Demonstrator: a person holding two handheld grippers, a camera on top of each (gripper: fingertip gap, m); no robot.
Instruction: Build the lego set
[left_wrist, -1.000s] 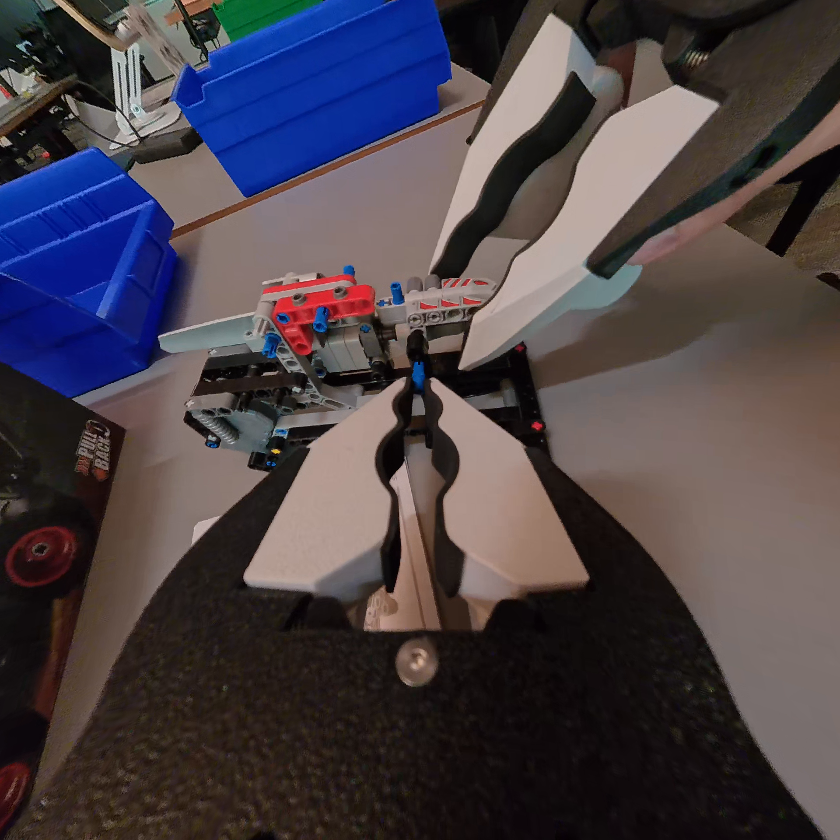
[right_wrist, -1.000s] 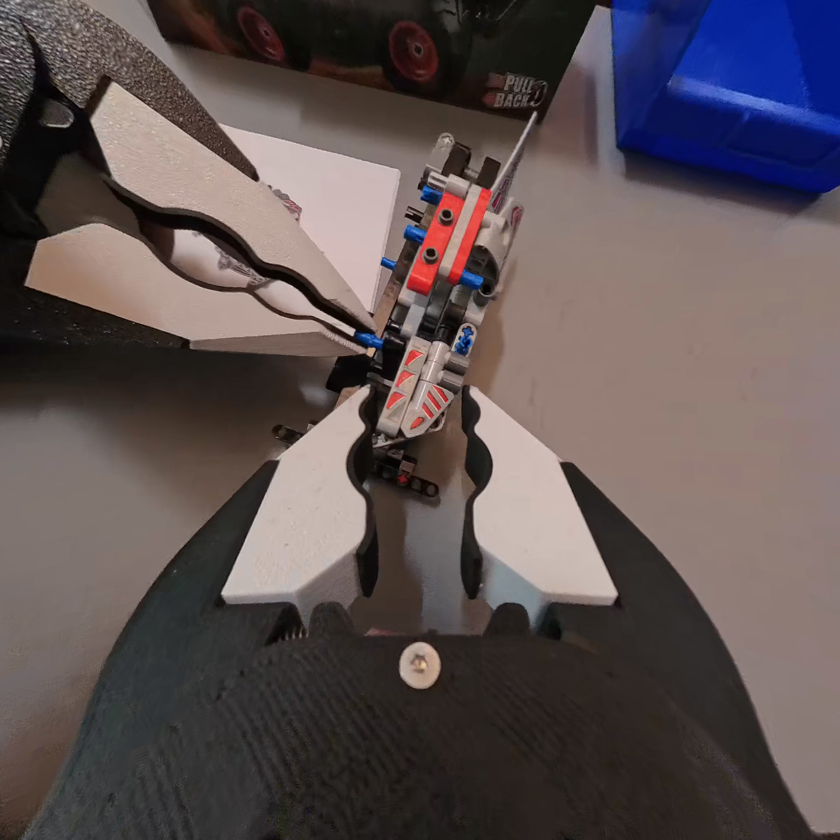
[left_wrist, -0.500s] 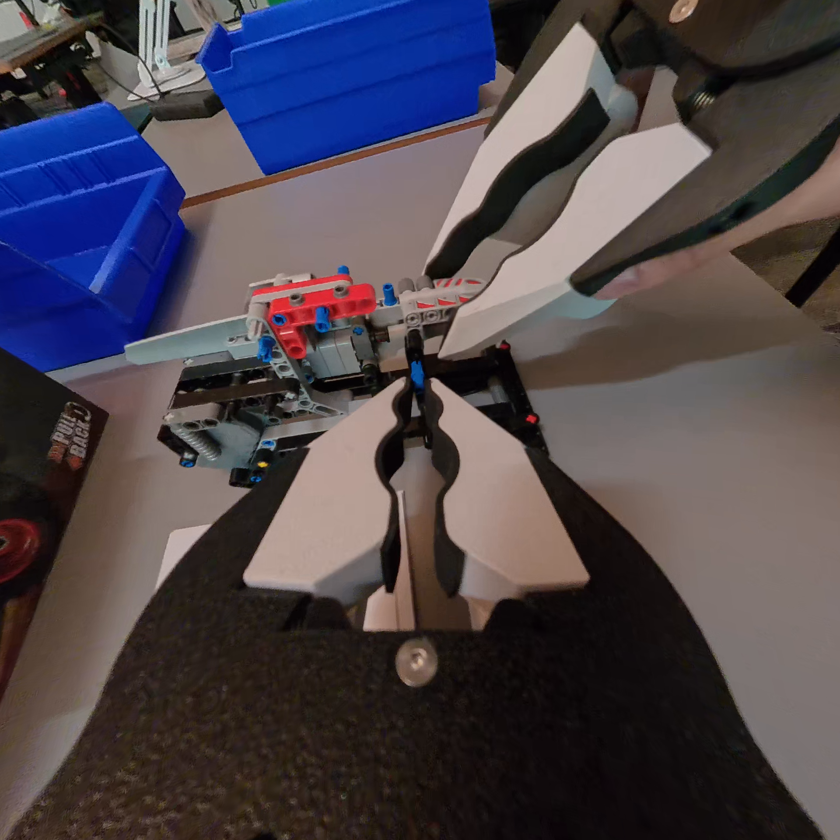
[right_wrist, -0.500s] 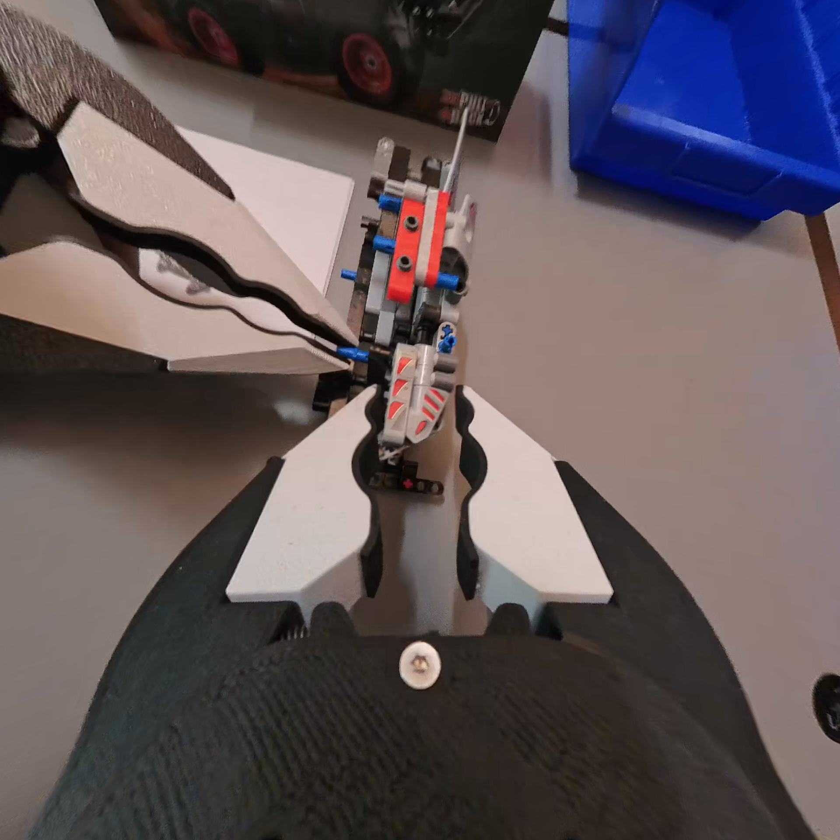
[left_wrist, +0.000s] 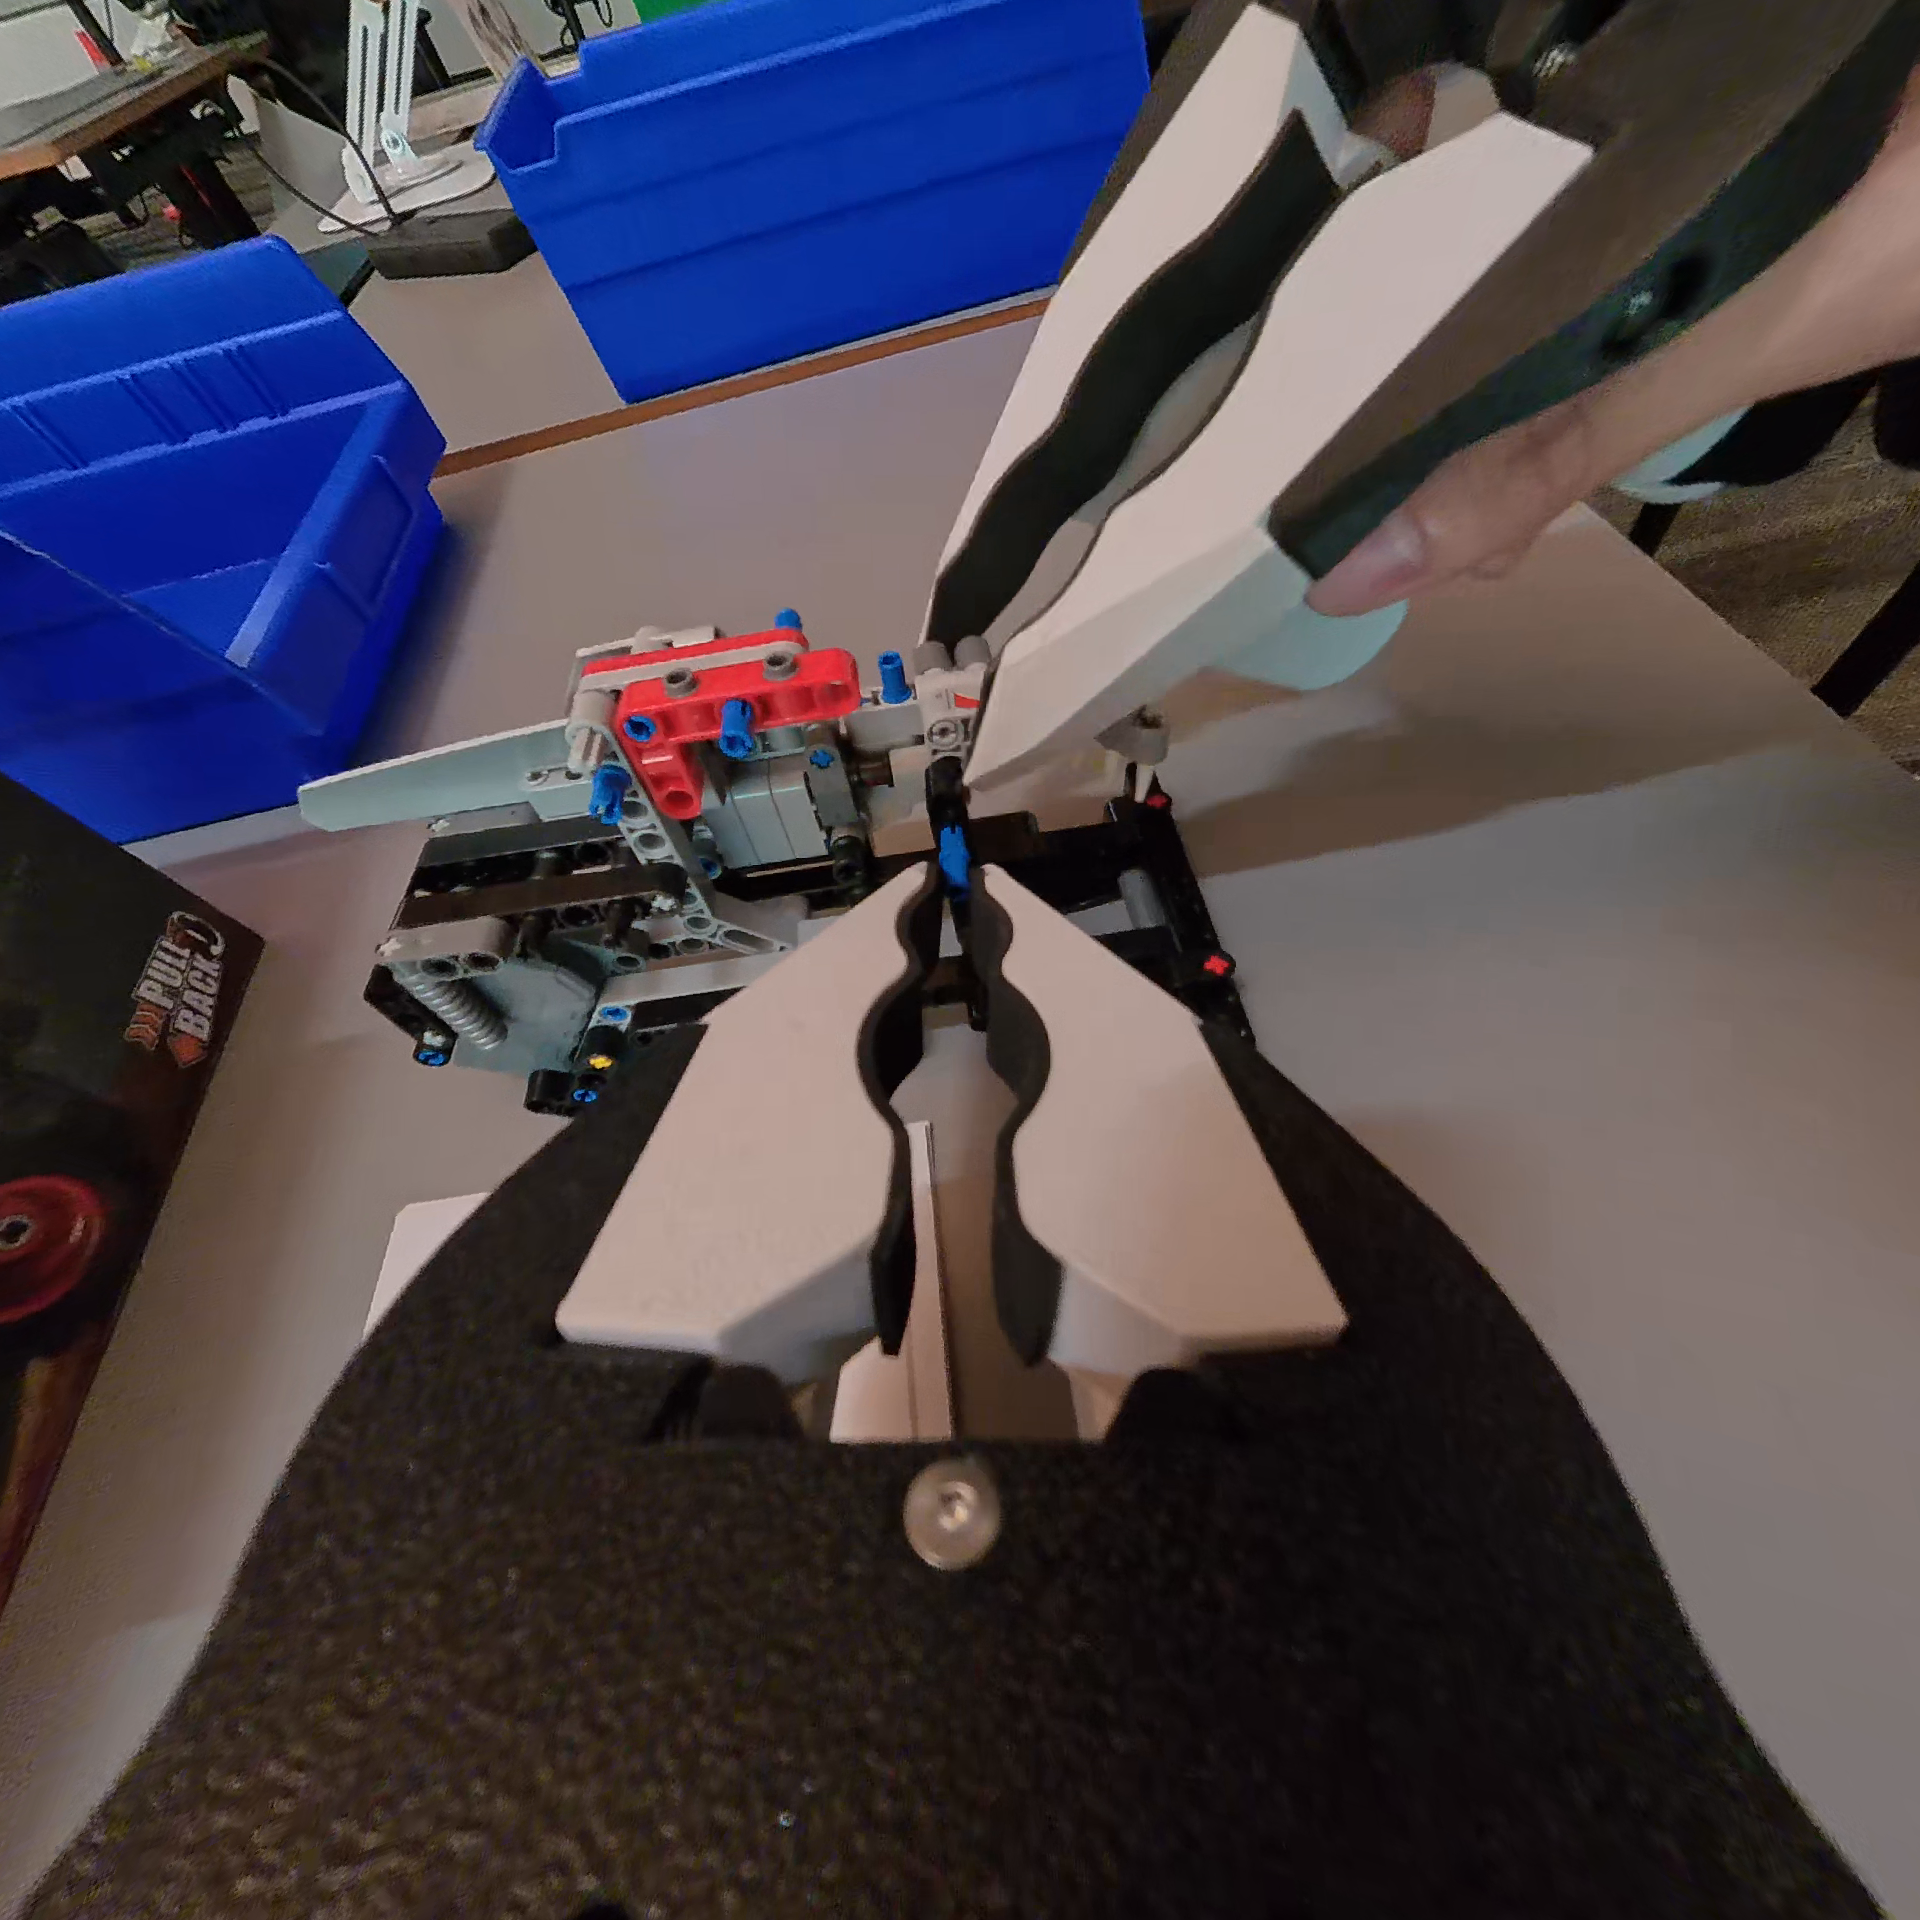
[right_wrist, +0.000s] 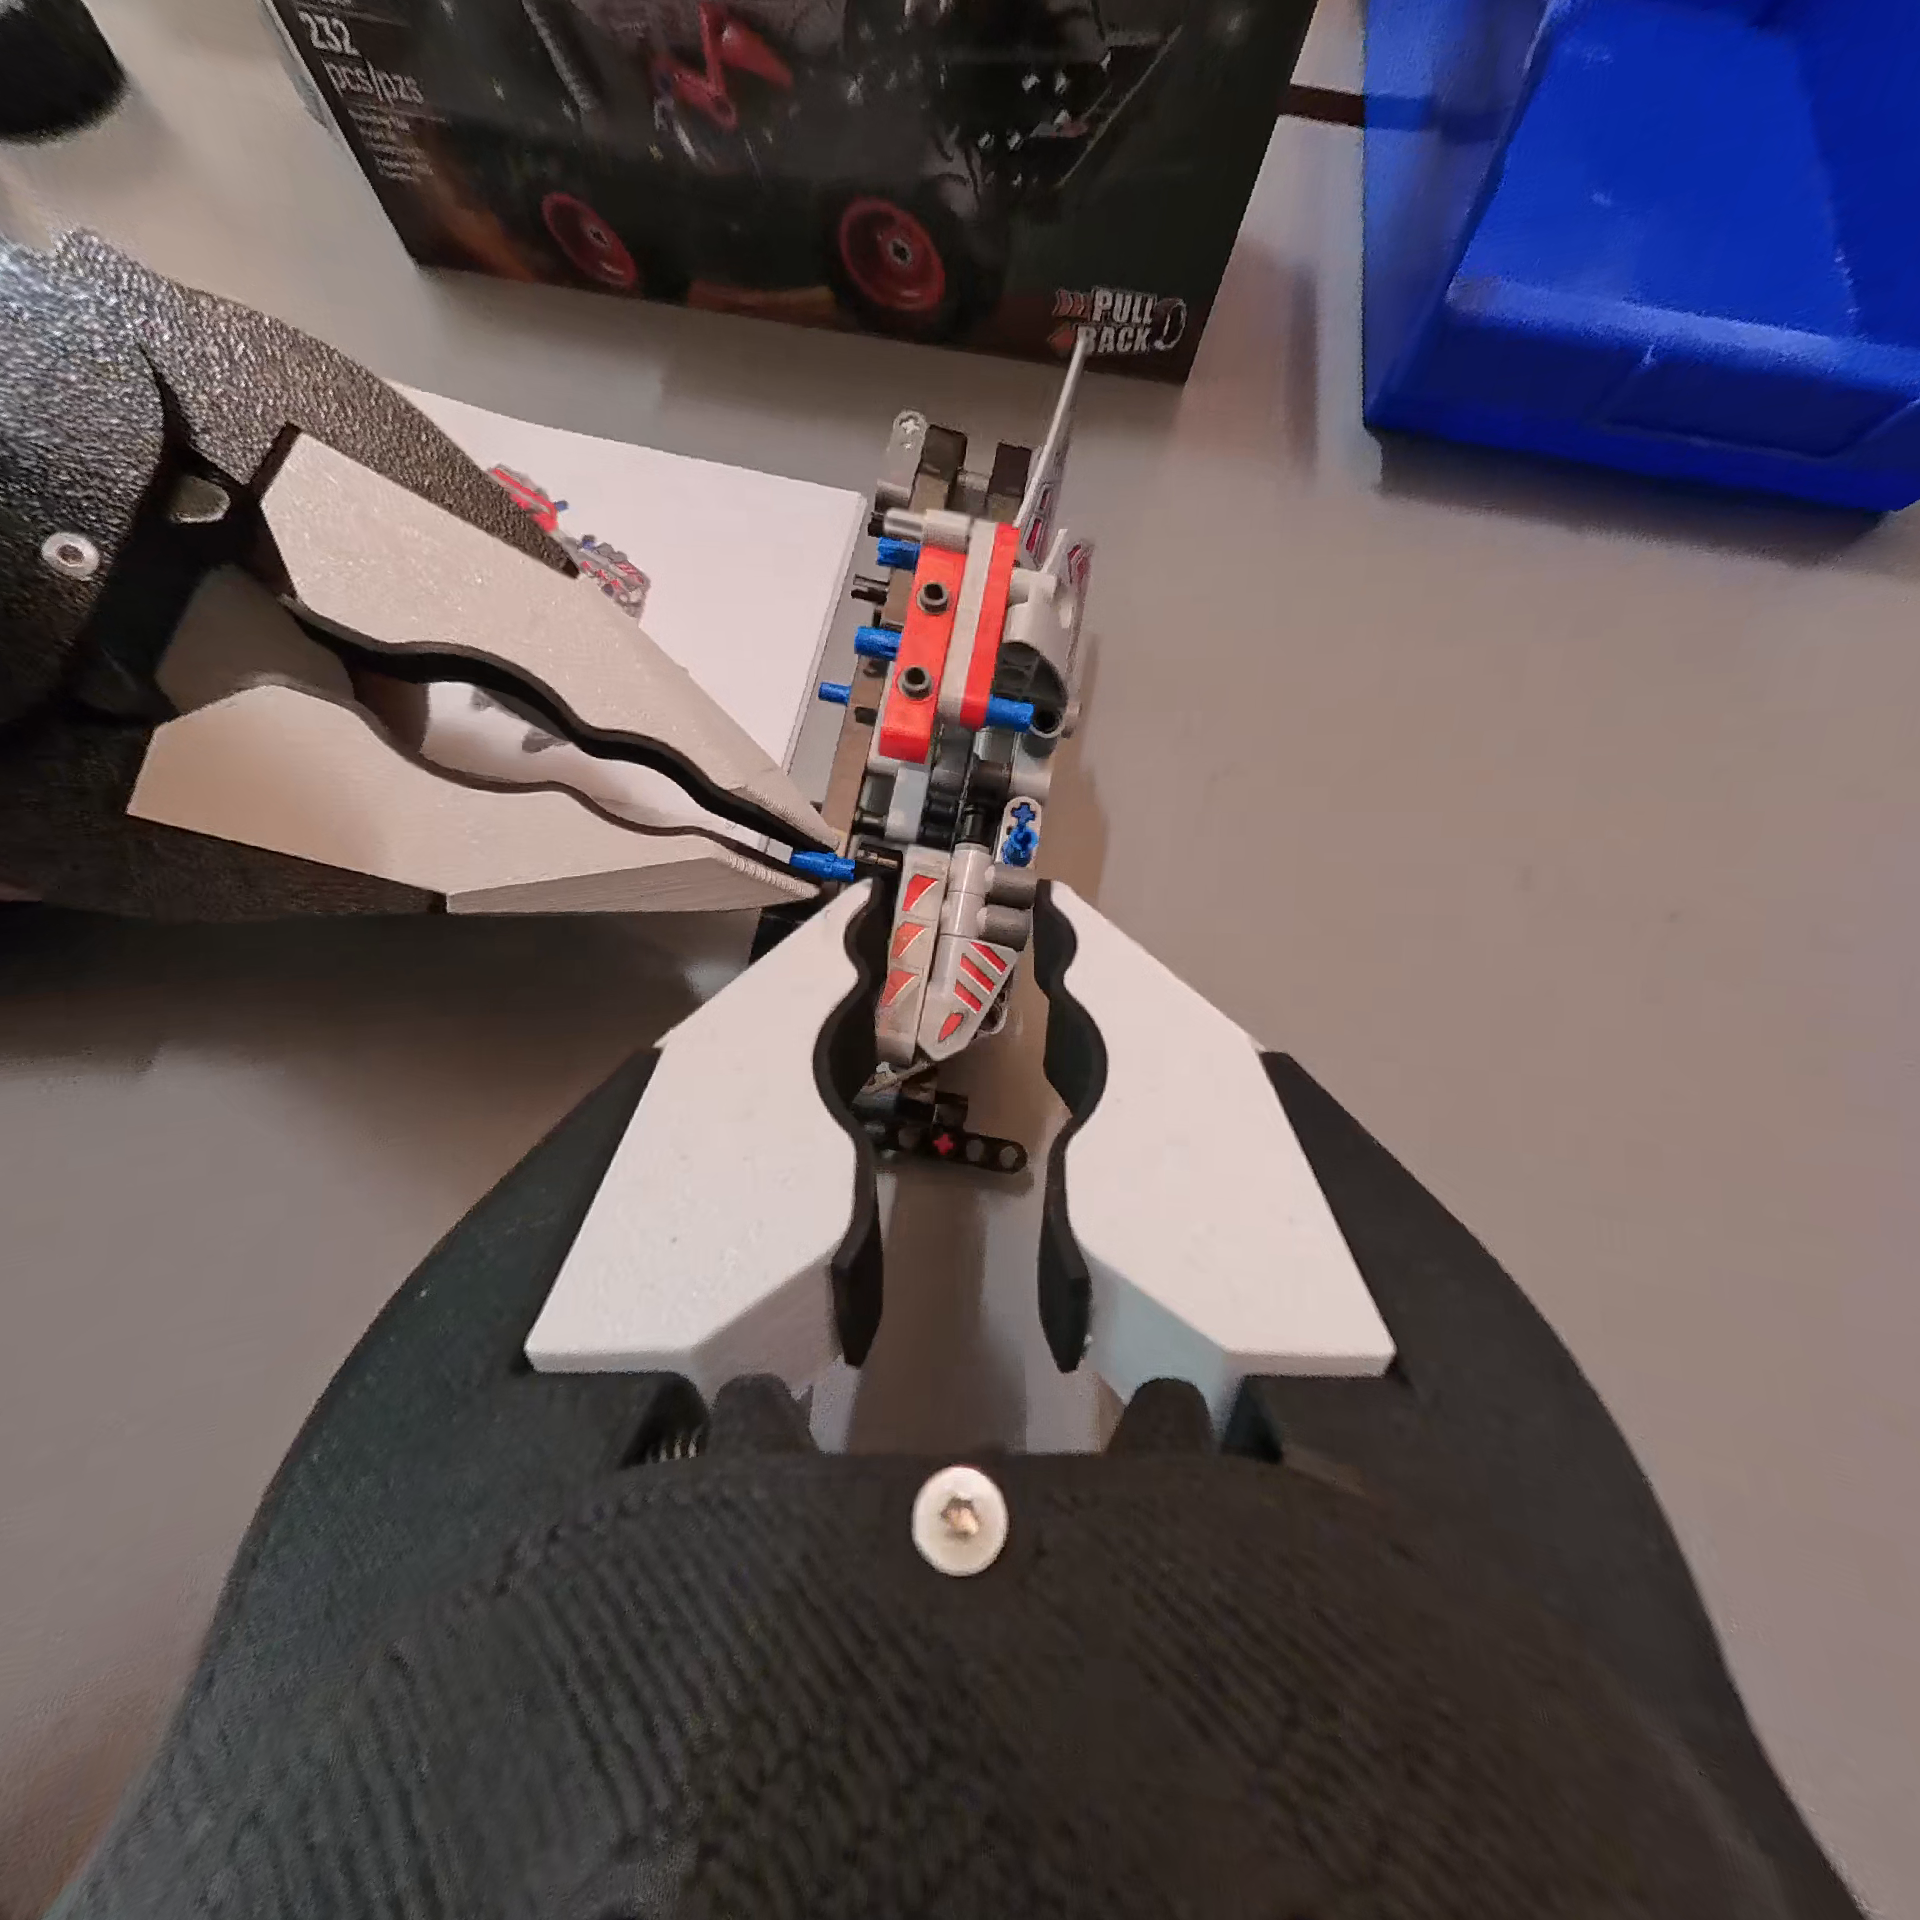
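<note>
Left wrist view: left tool (left_wrist: 954, 883) pinching blue pin (left_wrist: 952, 854); right tool (right_wrist: 940, 914) spread around model nose (right_wrist: 940, 971).

A plain grey counter (left_wrist: 1507, 1039) carries everything. On it sits the partly built lego model (left_wrist: 727, 831), with a white booklet (right_wrist: 717, 561) just beside it and the dark set box (right_wrist: 831, 177) near the booklet. A blue bin (left_wrist: 187, 540) stands on the counter too, another blue bin (left_wrist: 810, 177) behind on a neighbouring surface.

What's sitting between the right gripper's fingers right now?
The model's grey nose piece with red stripes sits between the right gripper fingers; contact is unclear. The right wrist view shows it.
</note>
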